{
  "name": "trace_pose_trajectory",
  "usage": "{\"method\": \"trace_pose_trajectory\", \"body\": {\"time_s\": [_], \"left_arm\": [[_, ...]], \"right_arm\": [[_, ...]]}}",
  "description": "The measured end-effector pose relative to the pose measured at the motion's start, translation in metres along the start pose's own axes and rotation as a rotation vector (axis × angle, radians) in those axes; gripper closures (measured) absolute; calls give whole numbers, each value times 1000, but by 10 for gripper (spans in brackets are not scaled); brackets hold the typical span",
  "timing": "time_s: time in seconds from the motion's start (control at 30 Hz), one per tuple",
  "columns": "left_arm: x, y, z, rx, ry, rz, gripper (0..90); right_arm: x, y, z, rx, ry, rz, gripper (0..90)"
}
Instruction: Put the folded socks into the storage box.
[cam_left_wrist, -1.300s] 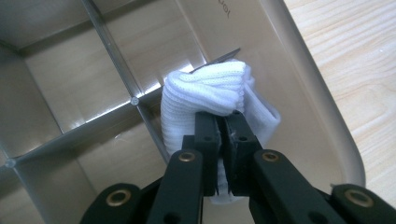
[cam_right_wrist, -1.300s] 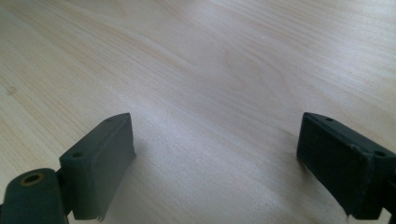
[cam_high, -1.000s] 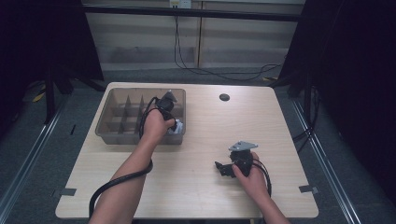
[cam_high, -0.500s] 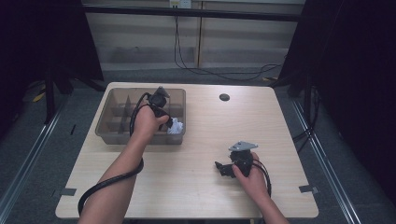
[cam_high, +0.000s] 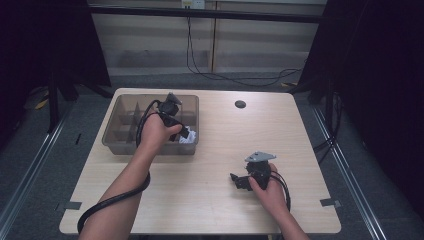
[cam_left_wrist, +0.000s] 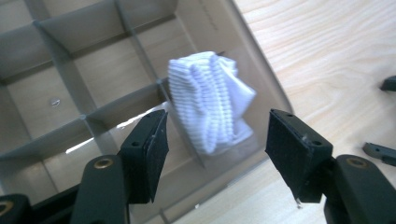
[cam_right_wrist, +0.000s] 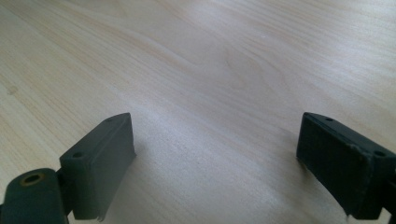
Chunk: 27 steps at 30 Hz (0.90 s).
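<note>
The wooden table (cam_high: 210, 150) takes up the middle of the high view, with the clear divided bin (cam_high: 125, 142) at its upper left. A second ago the left hand sat low over the bin's near right corner; it now stands higher and further into the bin, and the left gripper (cam_high: 182, 134) has just been opening its jaws, which have let go. The white ribbed sock (cam_left_wrist: 210, 105), bunched up, lies in the bin's near right compartment, leaning on a divider; in the left gripper view it sits past the two black pads, in line with the gap and touching neither. At lower right, the right gripper (cam_high: 237, 181) rests where it was, jaws spread wide over bare wood.
</note>
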<state>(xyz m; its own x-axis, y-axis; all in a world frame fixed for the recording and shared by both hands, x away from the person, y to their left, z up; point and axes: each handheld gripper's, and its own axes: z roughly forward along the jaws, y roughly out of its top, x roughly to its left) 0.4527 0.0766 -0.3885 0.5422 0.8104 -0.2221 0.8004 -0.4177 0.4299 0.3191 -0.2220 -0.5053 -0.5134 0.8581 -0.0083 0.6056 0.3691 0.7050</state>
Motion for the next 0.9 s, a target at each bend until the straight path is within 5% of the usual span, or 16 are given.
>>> {"method": "trace_pose_trajectory", "body": {"time_s": [0.27,0.9], "left_arm": [[-11,-4,-8,-9,-30,46,347],[-35,-10,-11,-7,-71,74,328]], "right_arm": [[0,0,0,0,0,0,108],[0,0,0,0,1,0,108]]}}
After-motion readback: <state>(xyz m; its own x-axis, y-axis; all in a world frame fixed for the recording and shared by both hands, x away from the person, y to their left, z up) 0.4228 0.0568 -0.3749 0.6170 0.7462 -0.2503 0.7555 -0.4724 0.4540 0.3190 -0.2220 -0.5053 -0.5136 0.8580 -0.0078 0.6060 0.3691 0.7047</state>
